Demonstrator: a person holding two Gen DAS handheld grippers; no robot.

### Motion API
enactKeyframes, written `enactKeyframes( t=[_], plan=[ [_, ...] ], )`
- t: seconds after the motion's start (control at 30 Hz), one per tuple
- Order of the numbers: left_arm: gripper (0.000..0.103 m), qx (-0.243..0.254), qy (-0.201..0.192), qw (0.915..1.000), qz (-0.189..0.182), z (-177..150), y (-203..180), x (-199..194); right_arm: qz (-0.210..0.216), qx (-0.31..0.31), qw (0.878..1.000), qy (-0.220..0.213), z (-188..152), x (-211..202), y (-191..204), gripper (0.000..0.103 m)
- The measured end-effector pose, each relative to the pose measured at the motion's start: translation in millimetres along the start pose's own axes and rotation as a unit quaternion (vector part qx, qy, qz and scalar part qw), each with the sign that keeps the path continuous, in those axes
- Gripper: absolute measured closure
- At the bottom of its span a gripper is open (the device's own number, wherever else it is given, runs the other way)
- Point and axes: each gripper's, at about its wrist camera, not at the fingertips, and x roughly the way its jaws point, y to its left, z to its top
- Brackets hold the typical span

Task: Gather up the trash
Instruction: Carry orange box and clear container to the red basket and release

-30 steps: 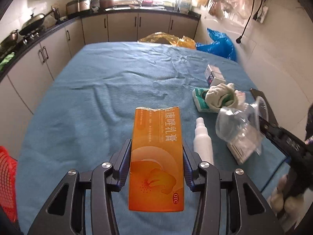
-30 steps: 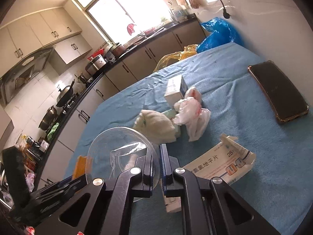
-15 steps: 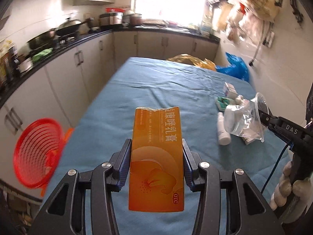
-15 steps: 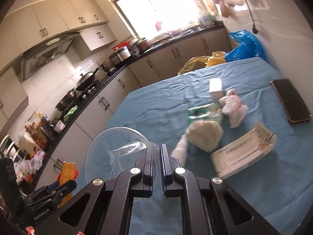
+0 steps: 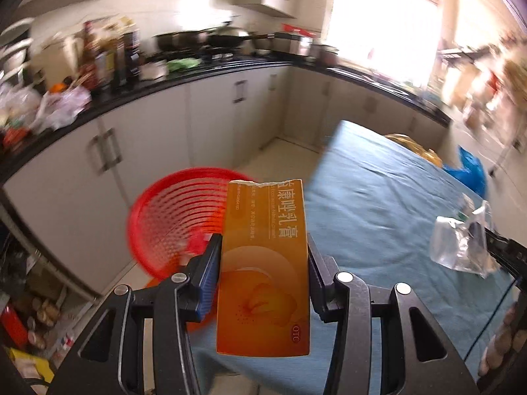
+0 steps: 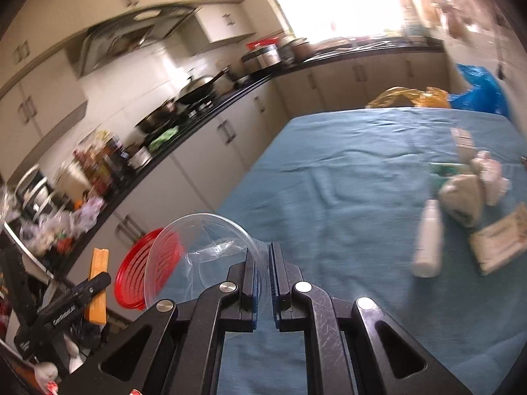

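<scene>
Here, an orange medicine box (image 5: 265, 273) is pinched upright between the fingers of the left gripper (image 5: 263, 275), out past the near left edge of the blue-covered table (image 5: 378, 204), with a red mesh basket (image 5: 171, 220) seen behind it by the cabinets. A clear plastic cup (image 6: 204, 247) is clamped by its rim in the right gripper (image 6: 262, 270), whose fingers are pressed nearly together. A white bottle (image 6: 428, 240), a crumpled wrapper (image 6: 461, 197) and a flat white carton (image 6: 497, 243) are left lying at the right of the table.

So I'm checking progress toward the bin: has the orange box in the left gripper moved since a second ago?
Yes. The orange box has swung left off the blue table, now in front of the red basket.
</scene>
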Motion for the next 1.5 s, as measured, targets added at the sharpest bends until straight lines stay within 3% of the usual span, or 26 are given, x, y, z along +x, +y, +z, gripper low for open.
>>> enactKeyframes(
  t=[0.27, 0.47, 0.67, 0.73, 0.8, 1.03, 1.23, 1.4, 1.5],
  plan=[
    [0.058, -0.053, 0.01, 0.9984, 0.013, 14.9, 70.1, 25.3, 0.05, -0.039, 0.997, 0.047, 0.8, 68.6, 74.2, 0.095],
    [0.058, -0.064, 0.02, 0.9977, 0.01, 24.6, 88.9, 51.8, 0.076, -0.065, 0.992, 0.072, 2.5, 119.5, 127.1, 0.095],
    [0.056, -0.076, 0.022, 0.9969, 0.004, 26.7, 98.1, 62.9, 0.083, -0.074, 0.989, 0.093, -0.8, 158.1, 154.0, 0.094],
    [0.048, -0.078, 0.022, 0.9967, 0.0, 26.2, 99.3, 63.3, 0.085, -0.069, 0.989, 0.103, -2.5, 167.9, 156.8, 0.087],
    [0.041, -0.081, 0.02, 0.9965, -0.002, 25.8, 101.6, 63.3, 0.085, -0.065, 0.989, 0.105, -4.2, 172.5, 157.5, 0.072],
    [0.039, -0.079, 0.017, 0.9967, -0.006, 22.1, 97.7, 55.6, 0.075, -0.058, 0.99, 0.102, -6.1, 162.8, 142.2, 0.072],
    [0.035, -0.041, 0.016, 0.999, 0.001, 17.7, 73.0, 47.3, 0.064, -0.054, 0.993, 0.085, -7.0, 138.3, 121.0, 0.069],
    [0.025, -0.01, 0.019, 0.9997, 0.008, 12.5, 47.5, 42.3, 0.033, -0.055, 0.997, 0.042, -9.4, 110.9, 99.8, 0.052],
    [0.021, -0.006, 0.038, 0.9992, -0.015, 8.8, 35.3, 42.4, 0.023, -0.041, 0.998, 0.031, -8.3, 99.2, 83.6, 0.05]
  ],
)
